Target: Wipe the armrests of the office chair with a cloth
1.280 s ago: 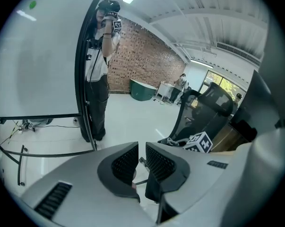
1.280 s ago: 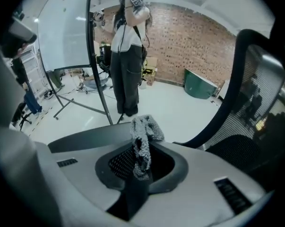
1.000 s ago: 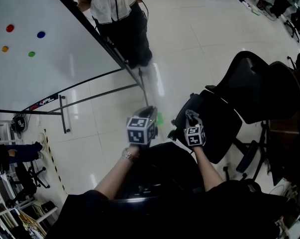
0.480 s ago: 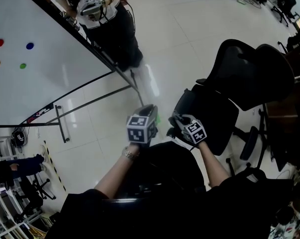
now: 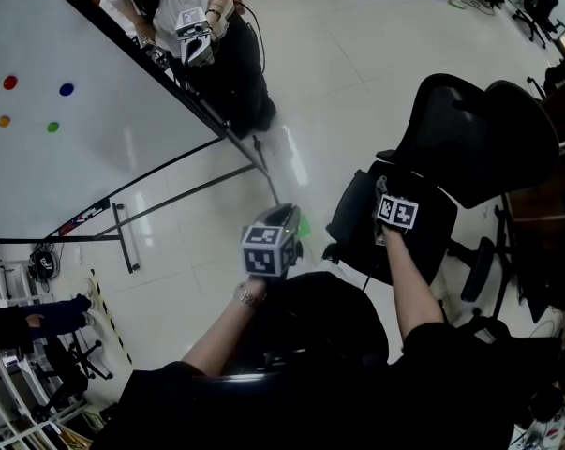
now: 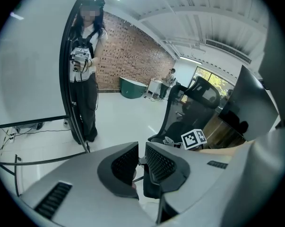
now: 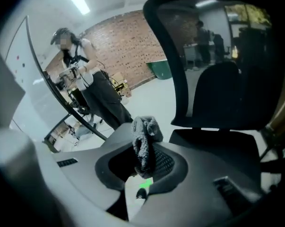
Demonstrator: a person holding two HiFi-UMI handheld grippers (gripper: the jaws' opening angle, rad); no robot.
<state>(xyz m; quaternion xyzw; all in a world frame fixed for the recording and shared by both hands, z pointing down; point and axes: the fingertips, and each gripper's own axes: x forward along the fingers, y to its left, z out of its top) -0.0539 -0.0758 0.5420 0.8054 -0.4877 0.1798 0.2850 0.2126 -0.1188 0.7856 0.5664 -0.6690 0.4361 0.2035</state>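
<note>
A black office chair (image 5: 455,148) stands ahead on my right, and its mesh back (image 7: 213,56) and seat (image 7: 218,143) fill the right gripper view. My right gripper (image 5: 383,190) hovers over the front of the seat, shut on a grey knitted cloth (image 7: 144,143) that sticks up from between its pads. One armrest (image 5: 349,212) lies just left of that gripper, the other (image 5: 479,270) on the chair's far side. My left gripper (image 5: 284,216) hangs over the floor left of the chair. Its jaws (image 6: 141,148) stand nearly together with nothing between them.
A large whiteboard (image 5: 76,111) on a black stand (image 5: 170,190) slants across the left. A person (image 5: 207,45) holding a gripper stands behind it. A green mark (image 5: 304,225) is on the tiled floor. Dark furniture (image 5: 544,214) crowds the right edge.
My right gripper has moved forward and to the right with the cloth, from the chair's near left side to above the seat. The left gripper has stayed in place.
</note>
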